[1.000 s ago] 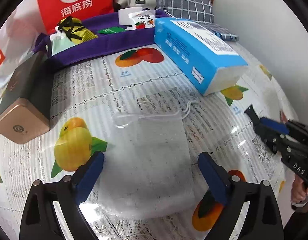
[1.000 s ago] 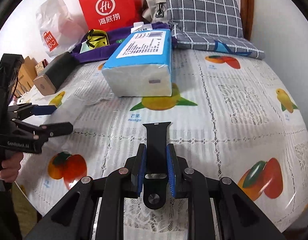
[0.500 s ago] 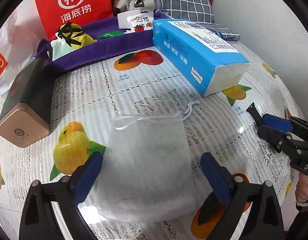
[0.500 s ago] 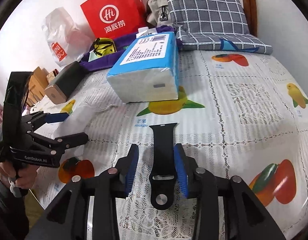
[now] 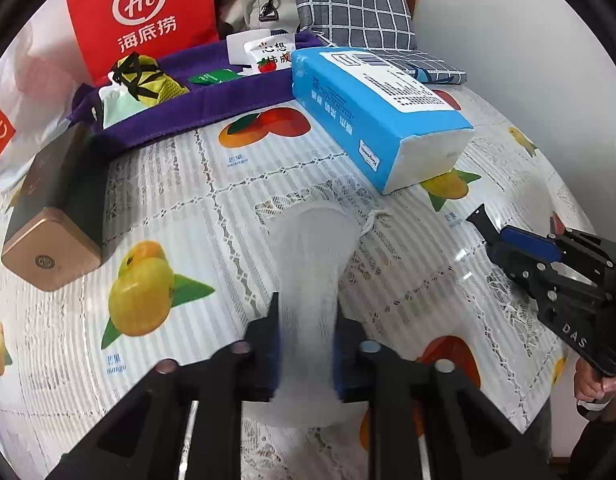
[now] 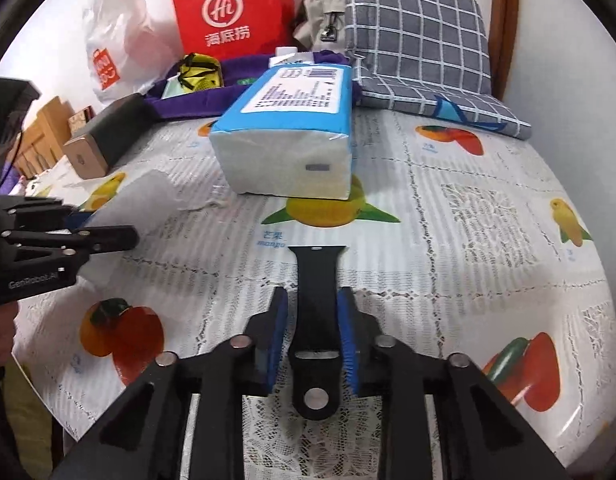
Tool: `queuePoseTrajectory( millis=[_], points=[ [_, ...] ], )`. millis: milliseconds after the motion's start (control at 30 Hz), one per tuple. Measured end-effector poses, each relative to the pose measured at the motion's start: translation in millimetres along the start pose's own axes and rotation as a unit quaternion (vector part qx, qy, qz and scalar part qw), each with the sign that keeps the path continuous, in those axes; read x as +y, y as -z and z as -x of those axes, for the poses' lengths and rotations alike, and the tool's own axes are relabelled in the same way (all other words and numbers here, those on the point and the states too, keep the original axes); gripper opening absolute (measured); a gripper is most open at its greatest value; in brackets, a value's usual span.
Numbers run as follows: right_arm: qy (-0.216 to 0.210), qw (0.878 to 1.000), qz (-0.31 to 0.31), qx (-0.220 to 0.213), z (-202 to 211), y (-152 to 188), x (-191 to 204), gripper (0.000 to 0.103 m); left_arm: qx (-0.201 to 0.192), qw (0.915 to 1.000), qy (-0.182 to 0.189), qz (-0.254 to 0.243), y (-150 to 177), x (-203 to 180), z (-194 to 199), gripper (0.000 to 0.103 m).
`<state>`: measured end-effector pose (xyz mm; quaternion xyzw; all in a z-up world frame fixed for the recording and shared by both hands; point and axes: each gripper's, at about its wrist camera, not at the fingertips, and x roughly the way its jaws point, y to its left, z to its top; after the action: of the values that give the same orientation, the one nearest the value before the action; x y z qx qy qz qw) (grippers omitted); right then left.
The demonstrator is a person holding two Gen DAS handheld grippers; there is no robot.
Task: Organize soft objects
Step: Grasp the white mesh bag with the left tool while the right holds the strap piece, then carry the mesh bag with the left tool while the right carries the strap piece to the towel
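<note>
Left hand-held gripper (image 5: 305, 354) pinches the white pouch (image 5: 314, 264), its long axis running ahead; right hand-held gripper (image 6: 312, 344) is closing, probably gripping the black strap (image 6: 316, 300).

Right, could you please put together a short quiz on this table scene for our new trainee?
1. What is the left gripper clamped on?
A. white drawstring pouch
B. grey checked pillow
C. gold-ended box
2. True or false: the blue tissue pack lies on top of the red bag.
3. Which item sits between the right gripper fingers?

Key
1. A.
2. False: it lies on the fruit-print tablecloth.
3. The black watch strap; the jaws are closing with it between them.
</note>
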<state>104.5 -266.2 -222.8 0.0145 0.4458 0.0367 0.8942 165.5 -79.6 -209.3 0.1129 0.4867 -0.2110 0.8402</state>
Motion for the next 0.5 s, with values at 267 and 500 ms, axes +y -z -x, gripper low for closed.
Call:
queuePoseTrajectory(
  millis=[267, 500],
  points=[
    [-0.023, 0.999, -0.023, -0.001, 21.0, -7.7, -4.9, 0.02, -0.001, 0.9992, 0.009, 0.04, 8.4, 20.8, 17.4, 0.014],
    [-0.037, 0.999, -0.026, -0.026, 52.7, -28.2, 1.5, 0.02, -0.011, 0.9955, 0.034, 0.088, 13.5, 46.5, 40.8, 0.014]
  ],
)
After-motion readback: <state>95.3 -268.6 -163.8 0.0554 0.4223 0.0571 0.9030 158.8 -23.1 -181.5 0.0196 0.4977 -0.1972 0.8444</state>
